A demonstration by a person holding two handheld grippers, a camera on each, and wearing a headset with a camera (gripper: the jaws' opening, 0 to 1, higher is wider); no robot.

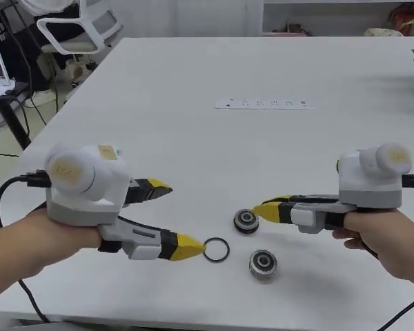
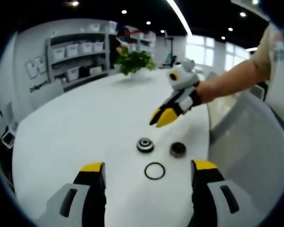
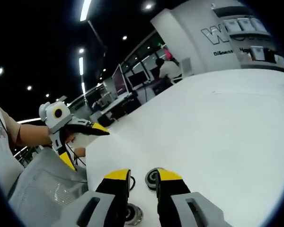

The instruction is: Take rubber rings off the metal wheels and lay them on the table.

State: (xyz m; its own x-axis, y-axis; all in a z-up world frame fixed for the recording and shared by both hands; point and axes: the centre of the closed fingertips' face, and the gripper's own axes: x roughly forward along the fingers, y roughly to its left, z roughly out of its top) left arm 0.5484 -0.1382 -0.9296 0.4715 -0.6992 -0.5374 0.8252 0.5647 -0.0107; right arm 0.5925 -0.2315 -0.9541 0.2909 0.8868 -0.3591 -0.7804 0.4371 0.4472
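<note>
Steadying the far round metal wheel (image 1: 246, 221) with our spread left hand-held gripper (image 1: 178, 215) seems wise; one black rubber ring (image 1: 216, 249) lies on the white table (image 1: 193, 103) by its tip. Our right hand-held gripper (image 1: 265, 210), pressed together, should pinch only rubber.
</note>
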